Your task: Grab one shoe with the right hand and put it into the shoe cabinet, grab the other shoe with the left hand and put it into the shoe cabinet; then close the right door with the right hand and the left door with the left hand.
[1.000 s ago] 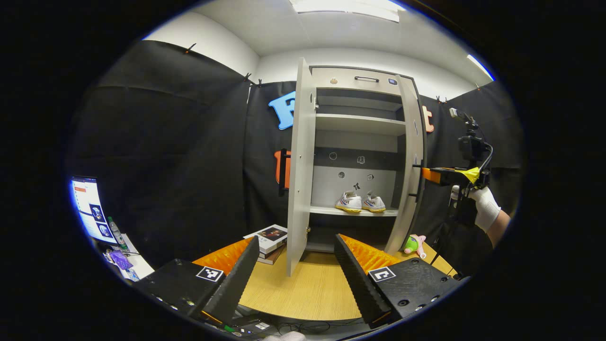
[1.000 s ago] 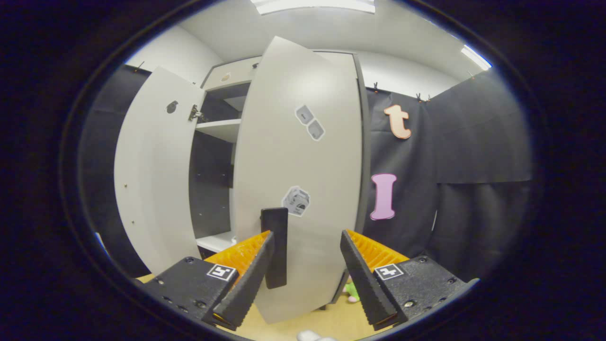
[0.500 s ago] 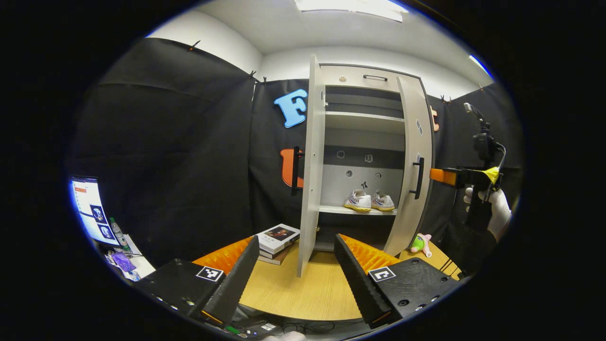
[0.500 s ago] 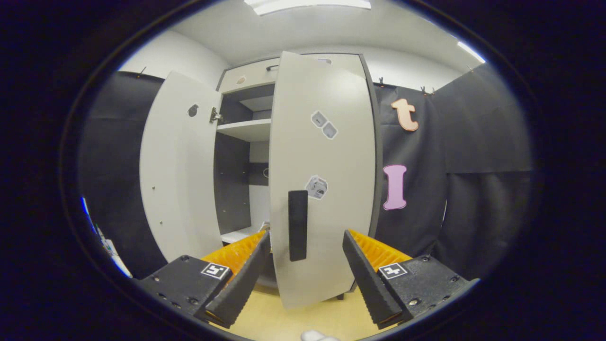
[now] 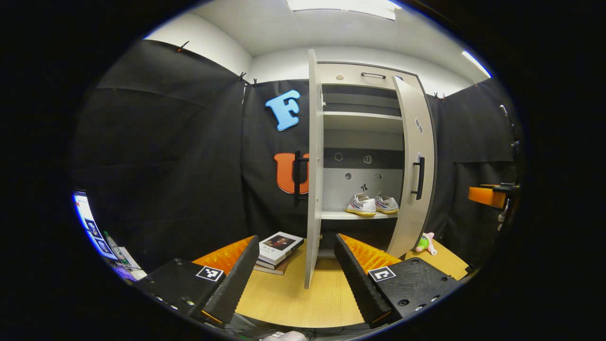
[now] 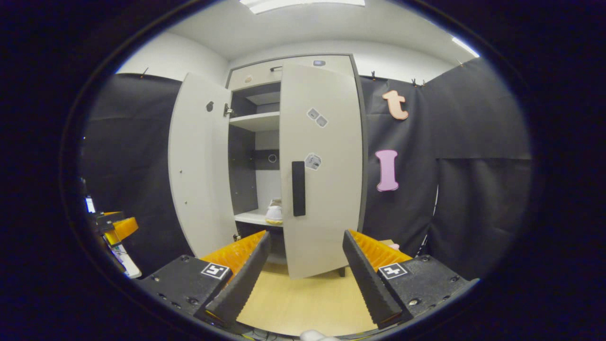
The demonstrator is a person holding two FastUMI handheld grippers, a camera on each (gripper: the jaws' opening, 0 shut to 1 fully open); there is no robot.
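Observation:
Two white shoes (image 5: 371,204) stand side by side on the lower shelf (image 5: 355,215) of the shoe cabinet (image 5: 364,76). Its left door (image 5: 312,166) stands wide open, edge-on in the left gripper view. The right door (image 5: 416,161) is nearly shut; its dark handle (image 6: 298,188) faces me in the right gripper view, where one shoe (image 6: 274,211) peeks past the door's edge. My left gripper (image 5: 293,274) is open and empty, back from the cabinet over the table. My right gripper (image 6: 305,272) is open, empty and well clear of the right door (image 6: 322,166).
A stack of books (image 5: 279,246) lies on the wooden table (image 5: 293,298) left of the open door. A green and pink plush toy (image 5: 423,242) sits at the right door's foot. A monitor (image 5: 87,222) glows at far left. The other gripper (image 5: 487,195) shows at the right edge.
The right door has swung further towards shut. My right gripper has pulled back from it. My left gripper has shifted slightly, so the left door now appears edge-on.

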